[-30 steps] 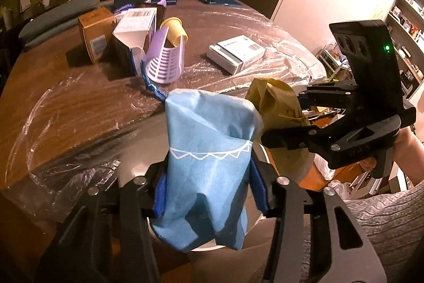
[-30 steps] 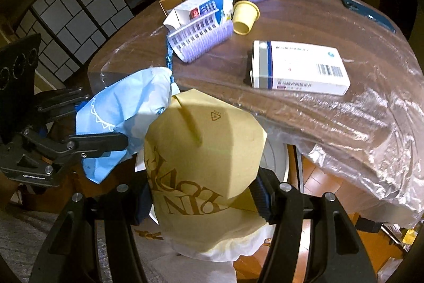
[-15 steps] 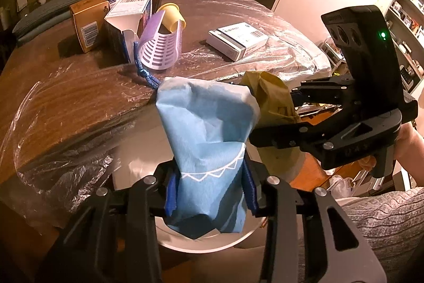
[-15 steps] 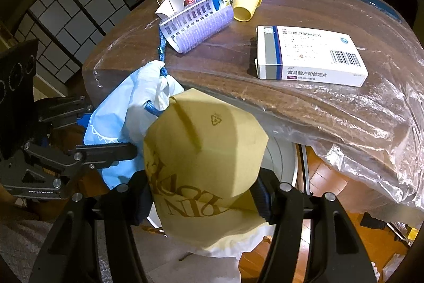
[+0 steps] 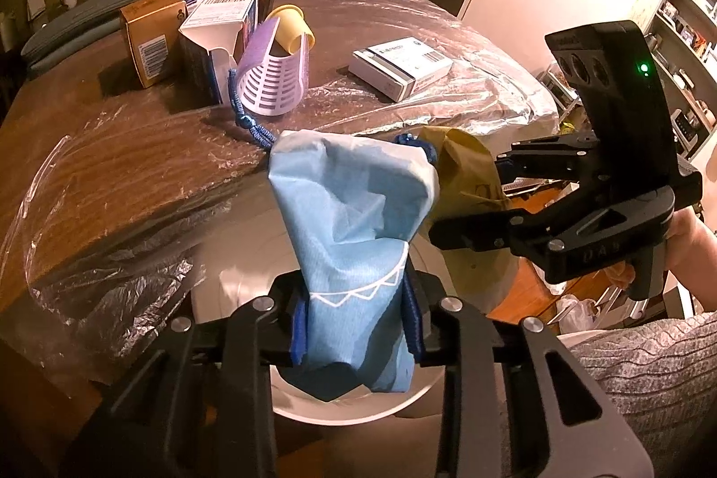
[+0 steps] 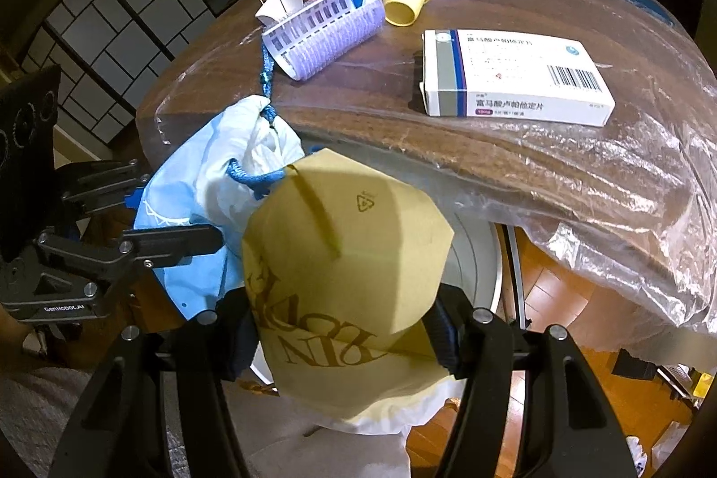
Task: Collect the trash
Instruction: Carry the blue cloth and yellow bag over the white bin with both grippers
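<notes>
My left gripper (image 5: 356, 325) is shut on a light blue drawstring bag (image 5: 354, 209), its pads squeezing the bag's lower part into a narrow waist. The bag's dark blue cord (image 5: 251, 124) trails up onto the table edge. My right gripper (image 6: 345, 325) is shut on a tan paper bag (image 6: 349, 245) with brown lettering, held just right of the blue bag. Both bags hang over a white round bin (image 5: 242, 276) beside the table. In the right wrist view the left gripper (image 6: 179, 209) shows at the left, clamped on the blue bag (image 6: 188, 209).
The wooden table (image 5: 112, 164), covered in clear film, carries a purple slotted basket (image 5: 273, 79), a yellow cup (image 5: 291, 30), an open white carton (image 5: 219, 21), a brown box (image 5: 152, 34) and a white medicine box (image 5: 399, 66). A grey sleeve (image 5: 650, 366) is at lower right.
The left gripper's jaws have closed in on the blue bag, pinching it much narrower. The right gripper and the tan bag have hardly moved.
</notes>
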The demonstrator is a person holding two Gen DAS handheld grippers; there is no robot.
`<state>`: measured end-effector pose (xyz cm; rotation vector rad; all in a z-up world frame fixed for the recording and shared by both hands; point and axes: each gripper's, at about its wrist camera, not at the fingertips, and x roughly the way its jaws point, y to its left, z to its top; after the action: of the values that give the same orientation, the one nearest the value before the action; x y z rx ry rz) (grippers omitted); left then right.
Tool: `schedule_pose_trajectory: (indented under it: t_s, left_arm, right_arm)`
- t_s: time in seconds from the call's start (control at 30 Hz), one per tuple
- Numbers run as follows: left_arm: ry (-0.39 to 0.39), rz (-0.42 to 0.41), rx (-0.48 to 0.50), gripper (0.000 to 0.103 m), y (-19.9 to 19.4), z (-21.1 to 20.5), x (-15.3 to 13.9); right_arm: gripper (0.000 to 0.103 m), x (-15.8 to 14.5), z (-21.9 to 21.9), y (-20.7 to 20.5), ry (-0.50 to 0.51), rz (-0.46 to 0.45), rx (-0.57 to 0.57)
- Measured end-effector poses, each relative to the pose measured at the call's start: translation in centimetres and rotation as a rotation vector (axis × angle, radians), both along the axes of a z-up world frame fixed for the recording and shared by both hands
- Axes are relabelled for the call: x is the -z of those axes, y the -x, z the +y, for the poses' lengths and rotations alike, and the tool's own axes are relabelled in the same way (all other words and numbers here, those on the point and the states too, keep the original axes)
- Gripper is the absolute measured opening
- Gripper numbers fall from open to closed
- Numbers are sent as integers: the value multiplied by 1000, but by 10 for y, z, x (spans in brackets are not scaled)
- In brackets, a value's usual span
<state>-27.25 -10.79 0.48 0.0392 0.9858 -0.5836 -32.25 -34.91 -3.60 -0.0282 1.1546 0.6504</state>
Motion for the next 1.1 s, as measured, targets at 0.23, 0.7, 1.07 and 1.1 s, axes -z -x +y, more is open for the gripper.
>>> schedule_pose_trajectory:
  t_s: [0.23,0.7,1.07,1.1]
  left_arm:
    - [2,14,1,32,7,0,2]
    - [-37,75,1,32,19,-2,27]
    - [-71,107,-8,32,11,0,47]
    - [-73,109,-10,32,11,1,49]
  right_arm:
    - [61,4,2,-2,6,13,-5]
    - [61,14,25,-11,49,42,-20]
    - [61,34,40,-16,87,39,-17]
    - [61,36,42,-16,91,41,-14]
